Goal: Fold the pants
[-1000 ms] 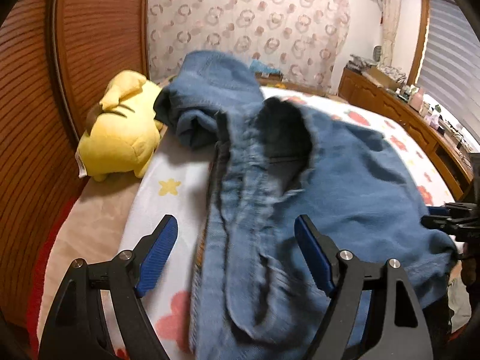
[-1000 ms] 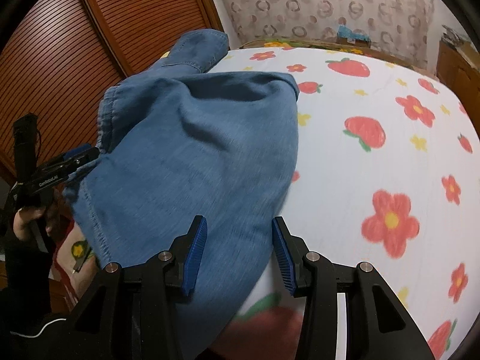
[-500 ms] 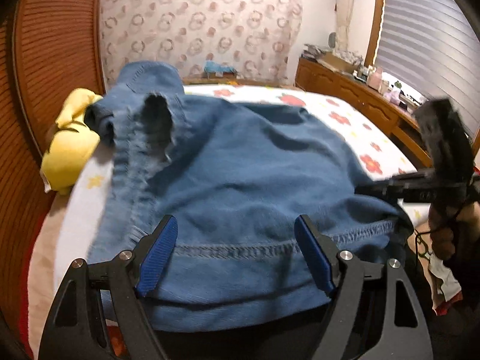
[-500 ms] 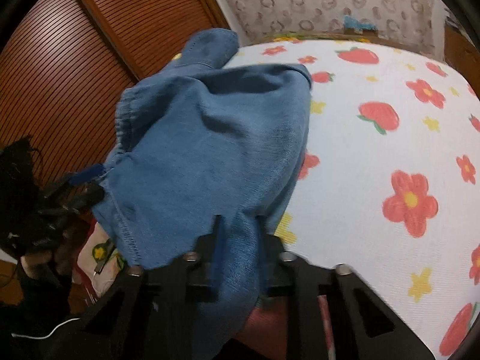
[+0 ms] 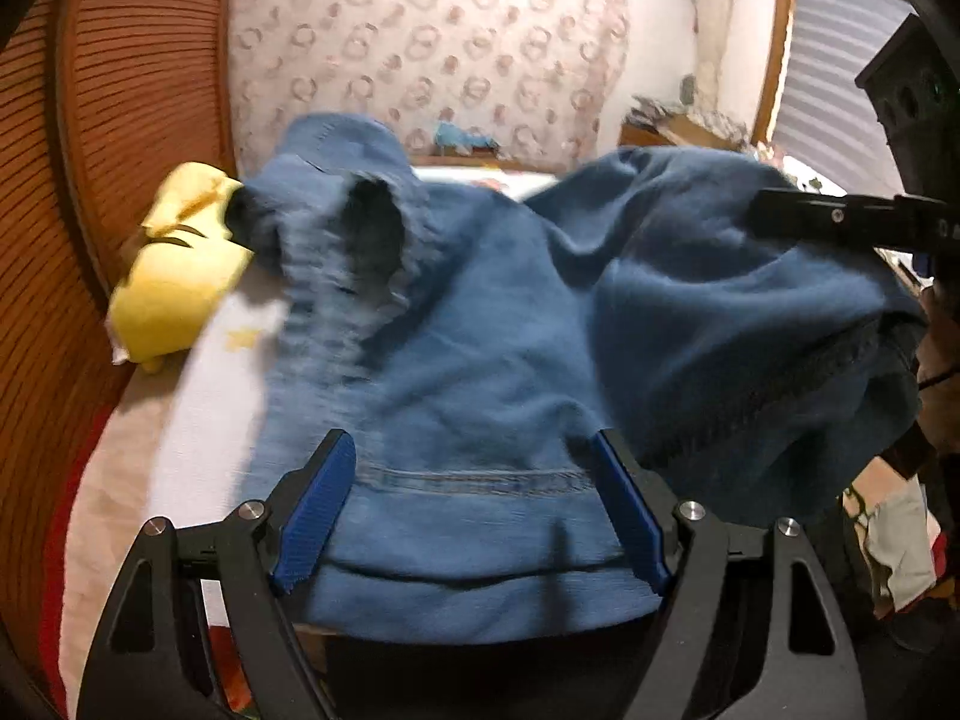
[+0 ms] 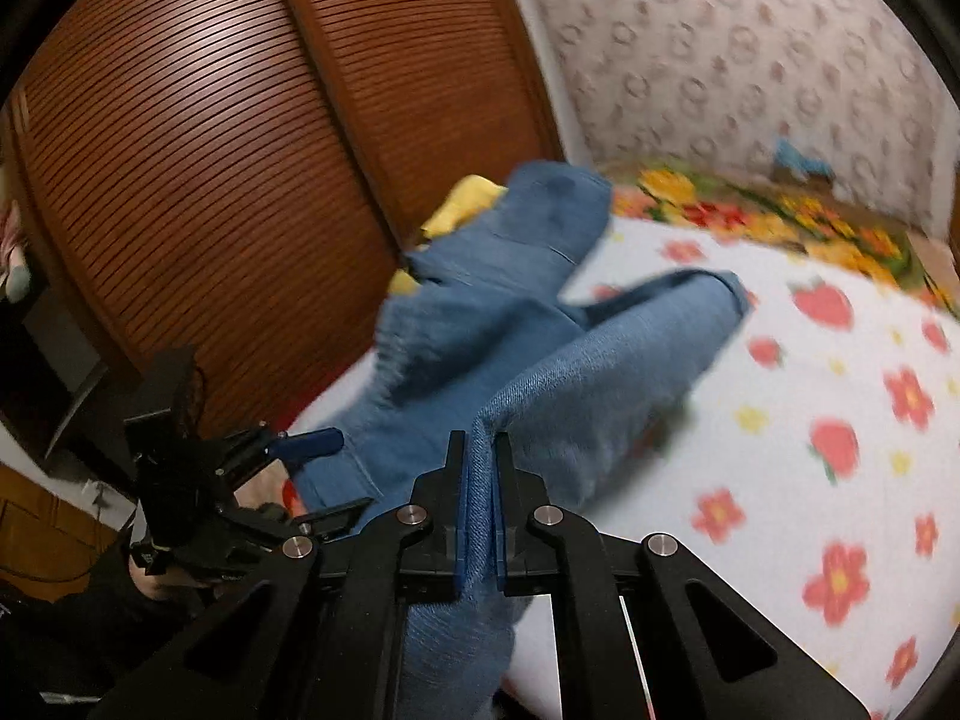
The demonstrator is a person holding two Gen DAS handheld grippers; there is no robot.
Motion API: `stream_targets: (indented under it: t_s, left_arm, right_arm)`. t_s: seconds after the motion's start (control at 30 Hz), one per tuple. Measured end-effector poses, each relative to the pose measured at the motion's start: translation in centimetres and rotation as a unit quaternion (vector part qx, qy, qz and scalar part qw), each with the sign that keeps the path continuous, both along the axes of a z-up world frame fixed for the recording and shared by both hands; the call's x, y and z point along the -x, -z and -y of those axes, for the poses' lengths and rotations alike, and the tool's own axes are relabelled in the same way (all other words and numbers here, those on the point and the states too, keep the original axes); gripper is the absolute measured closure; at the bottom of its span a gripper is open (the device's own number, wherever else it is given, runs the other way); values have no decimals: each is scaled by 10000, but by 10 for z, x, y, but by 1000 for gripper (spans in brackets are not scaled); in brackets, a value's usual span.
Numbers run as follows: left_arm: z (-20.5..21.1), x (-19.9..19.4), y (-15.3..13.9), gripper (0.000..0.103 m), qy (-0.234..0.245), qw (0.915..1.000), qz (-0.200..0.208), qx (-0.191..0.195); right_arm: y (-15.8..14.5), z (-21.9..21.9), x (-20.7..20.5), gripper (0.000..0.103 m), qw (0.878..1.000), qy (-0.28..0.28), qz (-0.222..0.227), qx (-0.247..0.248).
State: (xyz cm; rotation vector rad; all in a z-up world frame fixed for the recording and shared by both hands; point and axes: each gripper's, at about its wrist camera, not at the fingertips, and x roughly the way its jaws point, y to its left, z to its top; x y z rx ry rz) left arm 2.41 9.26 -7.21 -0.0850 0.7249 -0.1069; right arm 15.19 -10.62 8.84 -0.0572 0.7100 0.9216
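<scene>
Blue denim pants (image 5: pixel 498 360) lie rumpled on a bed's white flowered sheet (image 6: pixel 810 360). My left gripper (image 5: pixel 474 510) is open, its blue pads wide apart on either side of the stitched hem at the near edge, not pressing it. In the right wrist view my right gripper (image 6: pixel 480 510) is closing its last bit, pads pinching a fold of the pants (image 6: pixel 600 372) and holding it raised off the bed. From the left wrist view the right gripper (image 5: pixel 840 219) shows at the right with cloth hanging below it. The left gripper (image 6: pixel 318 480) shows low at the pants' left edge.
A yellow plush toy (image 5: pixel 180 276) lies at the bed's head beside the pants. Brown slatted wardrobe doors (image 6: pixel 210 180) stand close along the left side. A patterned wall (image 5: pixel 420 60) is behind, and a cluttered wooden dresser (image 5: pixel 690 126) at the far right.
My right gripper has shut on a fold at the pants' edge and lifted it upward. My left gripper has shifted from the waistband side to the stitched hem, still open.
</scene>
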Motion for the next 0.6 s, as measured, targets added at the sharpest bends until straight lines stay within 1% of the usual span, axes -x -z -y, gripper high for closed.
stream_targets:
  t_s: [0.2, 0.3, 0.4, 0.6]
  left_arm:
    - [-41, 16, -25, 22, -388, 9988, 298, 0]
    - [-61, 22, -30, 22, -634, 9972, 386, -16]
    - [-77, 28, -31, 22, -799, 9959, 427, -7]
    - [-95, 36, -32, 22, -1033, 9936, 453, 0]
  right_arm:
    - [-7, -59, -7, 97, 9989, -453, 105, 46]
    - [0, -83, -14, 97, 9975, -712, 16, 0]
    - [17, -106, -20, 97, 9953, -930, -250, -132]
    - [59, -141, -30, 97, 9917, -1151, -560, 100]
